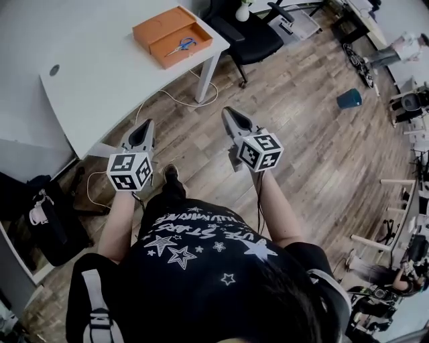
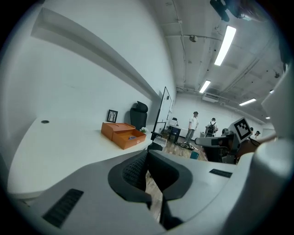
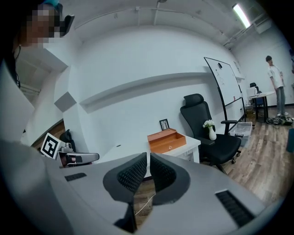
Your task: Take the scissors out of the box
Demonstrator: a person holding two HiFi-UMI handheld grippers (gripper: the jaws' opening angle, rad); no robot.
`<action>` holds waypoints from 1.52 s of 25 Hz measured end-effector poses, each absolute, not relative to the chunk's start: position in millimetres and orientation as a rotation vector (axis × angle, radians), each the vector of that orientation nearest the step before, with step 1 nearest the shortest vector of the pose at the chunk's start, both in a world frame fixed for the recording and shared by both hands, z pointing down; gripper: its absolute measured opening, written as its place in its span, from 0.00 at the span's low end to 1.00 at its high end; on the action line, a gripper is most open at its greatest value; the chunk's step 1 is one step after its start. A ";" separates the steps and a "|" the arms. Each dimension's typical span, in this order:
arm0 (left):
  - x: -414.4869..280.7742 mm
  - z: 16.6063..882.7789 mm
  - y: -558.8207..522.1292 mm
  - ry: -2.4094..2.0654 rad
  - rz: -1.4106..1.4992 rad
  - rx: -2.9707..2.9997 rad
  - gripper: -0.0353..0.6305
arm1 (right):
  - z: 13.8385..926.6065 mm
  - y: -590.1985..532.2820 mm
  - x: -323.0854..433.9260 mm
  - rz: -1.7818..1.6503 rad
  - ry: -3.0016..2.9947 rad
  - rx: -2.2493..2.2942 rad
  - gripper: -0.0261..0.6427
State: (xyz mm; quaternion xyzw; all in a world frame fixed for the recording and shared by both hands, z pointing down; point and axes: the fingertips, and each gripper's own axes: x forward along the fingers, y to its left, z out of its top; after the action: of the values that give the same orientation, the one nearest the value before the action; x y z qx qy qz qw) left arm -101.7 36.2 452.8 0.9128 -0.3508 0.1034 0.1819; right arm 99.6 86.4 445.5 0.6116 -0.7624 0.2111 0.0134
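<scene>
An open orange box (image 1: 173,35) sits at the far corner of the white table (image 1: 87,80), with blue-handled scissors (image 1: 181,45) lying inside it. Both grippers hang low over the wooden floor, well short of the table and box. My left gripper (image 1: 144,127) is shut and holds nothing. My right gripper (image 1: 230,112) is also shut and empty. The left gripper view looks past its own touching jaws (image 2: 147,156) to the box (image 2: 123,133), with a blue bit showing inside. The right gripper view has its jaws (image 3: 148,156) together and the box (image 3: 166,140) beyond.
A black office chair (image 1: 251,37) stands just right of the table, with a white vase (image 1: 242,12) behind it. A white cable (image 1: 194,100) loops by the table leg. A teal cup (image 1: 349,98) stands on the floor. Dark bags (image 1: 47,214) lie at left. People (image 2: 193,126) stand far off.
</scene>
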 end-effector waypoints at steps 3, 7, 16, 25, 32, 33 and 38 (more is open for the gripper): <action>-106.4 451.7 -7.6 -0.978 0.274 2.566 0.08 | 446.6 43.4 93.1 0.667 -2.365 1.902 0.12; -117.4 452.2 -55.8 -0.967 0.281 2.568 0.08 | 443.7 -8.6 82.8 0.653 -2.354 1.913 0.12; -142.1 452.1 -135.3 -0.926 0.266 2.575 0.08 | 437.2 -91.2 45.6 0.601 -2.363 1.877 0.12; -131.9 459.9 -176.1 -0.931 0.253 2.571 0.08 | 449.2 -141.1 78.9 0.568 -2.318 1.841 0.12; -116.4 469.7 -215.9 -1.039 0.266 2.518 0.08 | 467.7 -203.3 106.2 0.501 -2.288 1.608 0.11; -112.4 470.3 -222.1 -1.058 0.269 2.507 0.08 | 470.4 -212.5 112.2 0.501 -2.281 1.580 0.11; -85.6 468.8 -255.5 -1.164 0.277 2.458 0.08 | 484.7 -267.0 145.0 0.497 -2.268 1.390 0.11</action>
State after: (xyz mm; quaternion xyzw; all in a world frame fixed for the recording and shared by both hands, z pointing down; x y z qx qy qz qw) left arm -85.6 -255.5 468.8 0.8805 -0.4169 0.0992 0.2027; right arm 145.0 -267.0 484.7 0.5016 -0.8182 0.1794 0.2161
